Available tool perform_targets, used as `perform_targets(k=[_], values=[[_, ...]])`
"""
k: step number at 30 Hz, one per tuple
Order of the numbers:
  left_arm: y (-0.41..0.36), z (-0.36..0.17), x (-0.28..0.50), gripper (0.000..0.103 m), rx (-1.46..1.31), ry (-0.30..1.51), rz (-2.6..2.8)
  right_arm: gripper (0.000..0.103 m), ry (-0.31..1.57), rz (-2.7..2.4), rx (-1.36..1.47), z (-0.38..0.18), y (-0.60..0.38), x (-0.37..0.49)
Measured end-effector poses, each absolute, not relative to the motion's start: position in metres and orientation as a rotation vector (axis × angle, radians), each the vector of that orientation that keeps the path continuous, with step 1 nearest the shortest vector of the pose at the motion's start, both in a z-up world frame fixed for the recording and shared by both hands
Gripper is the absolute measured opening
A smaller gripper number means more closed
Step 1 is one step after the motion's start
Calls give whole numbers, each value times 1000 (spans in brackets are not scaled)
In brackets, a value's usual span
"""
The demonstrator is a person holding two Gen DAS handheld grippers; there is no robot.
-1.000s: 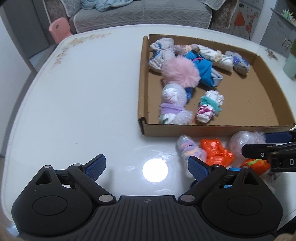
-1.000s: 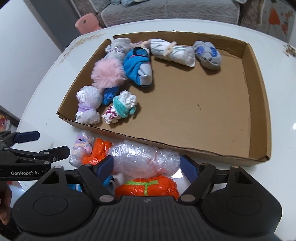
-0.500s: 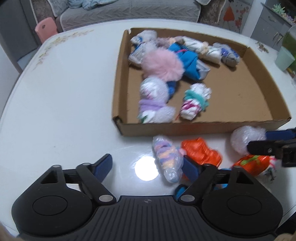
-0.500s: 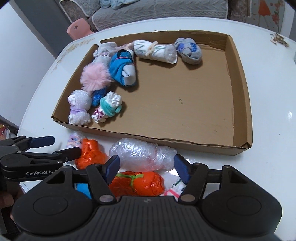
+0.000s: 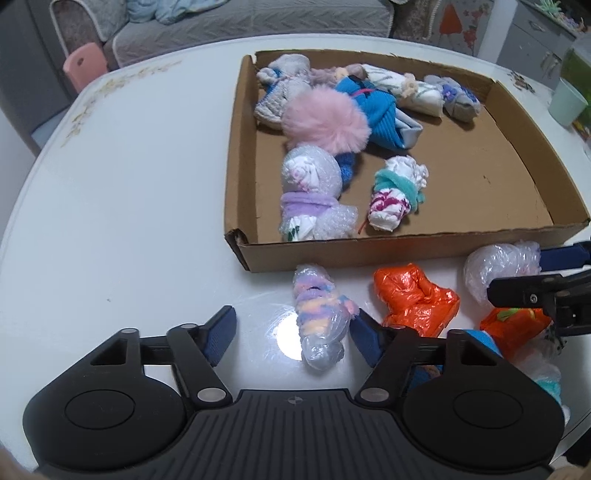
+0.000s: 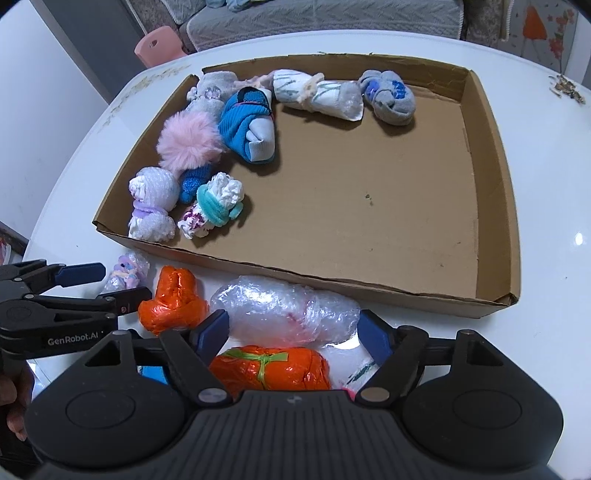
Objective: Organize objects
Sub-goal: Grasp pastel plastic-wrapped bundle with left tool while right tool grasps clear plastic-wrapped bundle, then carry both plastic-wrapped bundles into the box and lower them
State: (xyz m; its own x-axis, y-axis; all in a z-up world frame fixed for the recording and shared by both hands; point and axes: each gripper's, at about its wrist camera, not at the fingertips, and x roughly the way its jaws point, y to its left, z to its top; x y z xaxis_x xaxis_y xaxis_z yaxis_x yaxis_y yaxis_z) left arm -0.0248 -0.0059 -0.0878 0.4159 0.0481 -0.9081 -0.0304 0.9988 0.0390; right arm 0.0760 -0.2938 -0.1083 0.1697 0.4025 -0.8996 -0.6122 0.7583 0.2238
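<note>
You are closing the left gripper [image 5: 291, 336] around the pastel bundle [image 5: 320, 317], pads not yet pressing, while the right gripper [image 6: 291, 332], just reopened, is straddling the bubble-wrapped bundle [image 6: 284, 314] before the cardboard tray [image 6: 491, 221]; slippery film is risking a squirt-out.

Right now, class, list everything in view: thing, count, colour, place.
round table: 1, white.
shallow cardboard tray: 1, brown, on the table.
rolled sock bundles: about eight, mixed colours, tray's left and far side, with a fluffy pink pompom.
plastic-wrapped orange bundles: 2, on the table before the tray.
bubble-wrapped clear bundle: 1, between the right gripper's fingers.
plastic-wrapped pastel bundle: 1, between the left gripper's fingers.
plastic cup: 1, mint green, table's far right.
sofa: 1, grey, behind.
small chair: 1, pink, behind.
left gripper: black, blue pads, jaws just closing, not gripping.
right gripper: black, blue pads, jaws just opening; contact unclear.
</note>
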Motion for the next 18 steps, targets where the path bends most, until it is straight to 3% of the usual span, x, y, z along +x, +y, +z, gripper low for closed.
perform_targets(k=[1,4,7,18], values=[[-6,-88,-25,64,11,1134,39,73,1198,729,-210,-109,-293,76],[-8,-85,-26,32,22,1119,17,64,1191,740,-206,-107,-294,76],[-9,-83,-30,32,47,1108,9,53,1191,762,-183,-102,-298,76],[0,-55,-43,32,43,1080,42,50,1131,791,-152,-75,-322,72]])
